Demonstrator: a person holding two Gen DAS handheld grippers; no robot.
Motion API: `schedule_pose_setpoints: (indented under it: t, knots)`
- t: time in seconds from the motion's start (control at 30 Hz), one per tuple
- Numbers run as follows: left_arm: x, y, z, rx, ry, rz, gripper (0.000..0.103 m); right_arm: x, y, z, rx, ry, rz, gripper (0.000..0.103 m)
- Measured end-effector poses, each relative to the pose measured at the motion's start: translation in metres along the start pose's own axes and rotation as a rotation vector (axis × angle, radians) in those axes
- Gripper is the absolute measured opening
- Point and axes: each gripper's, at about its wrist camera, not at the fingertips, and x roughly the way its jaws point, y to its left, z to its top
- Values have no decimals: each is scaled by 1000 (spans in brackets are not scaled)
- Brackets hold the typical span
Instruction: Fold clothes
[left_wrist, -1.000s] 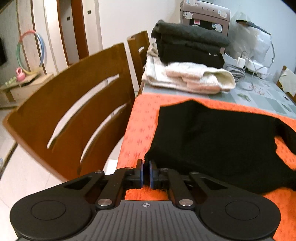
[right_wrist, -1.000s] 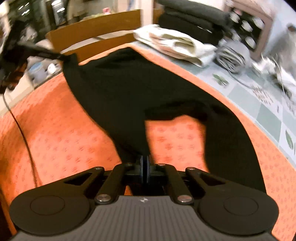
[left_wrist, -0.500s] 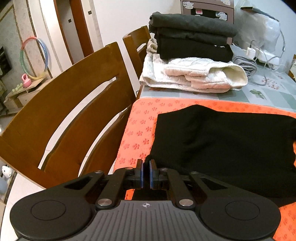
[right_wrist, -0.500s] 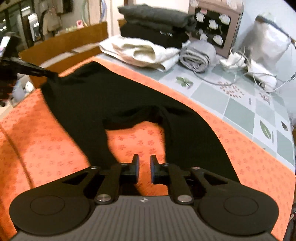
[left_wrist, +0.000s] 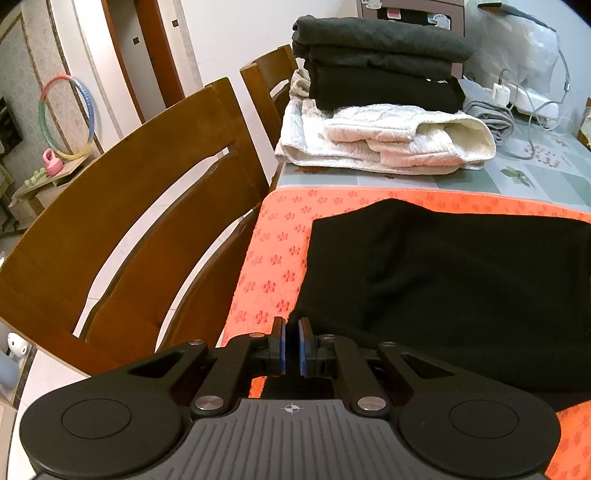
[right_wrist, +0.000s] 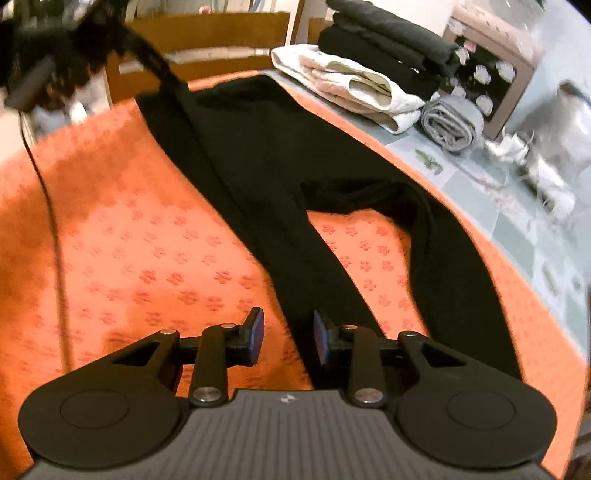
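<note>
Black trousers (left_wrist: 443, 288) lie spread on the orange flower-print mat (left_wrist: 277, 254). My left gripper (left_wrist: 291, 341) sits low at the mat's left edge, shut on a waist corner of the trousers. In the right wrist view both legs run toward me from the waist (right_wrist: 240, 122). The jaws of my right gripper (right_wrist: 288, 334) are opening. The end of the near leg (right_wrist: 295, 280) lies between and under the blue pads, which do not press on it. The left gripper (right_wrist: 166, 74) shows blurred at the far waist corner.
Beyond the mat, dark folded clothes (left_wrist: 380, 62) are stacked on a white quilted garment (left_wrist: 384, 140), with a grey roll (right_wrist: 450, 125), chargers and cables (left_wrist: 524, 99) behind. Wooden chairs (left_wrist: 129, 221) stand along the table's left side. A black cable (right_wrist: 48, 184) hangs across the mat.
The right gripper's jaws parted and released the trouser leg, and it drew back along the leg. The trousers settled flat on the mat. The left gripper shifted a little, still shut on its corner.
</note>
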Motion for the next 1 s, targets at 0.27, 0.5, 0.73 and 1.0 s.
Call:
schedule_pose_setpoints:
  t: [0.27,0.5,0.73,1.0]
  knots:
    - [-15,6,-4,-26,-29,3,9,-11,-7,4,-19,-43,-79,2]
    - [-55,19,-18,-71,-69,-3,9,-68,-4,1,68,-77,39,2]
    - [-91,40,-55,-116,-59,8,8,-104,27,-16,83,-31,157,2]
    - [-80,40,-90,-63,5,21,9,-82,52,-28,123,69,182,3]
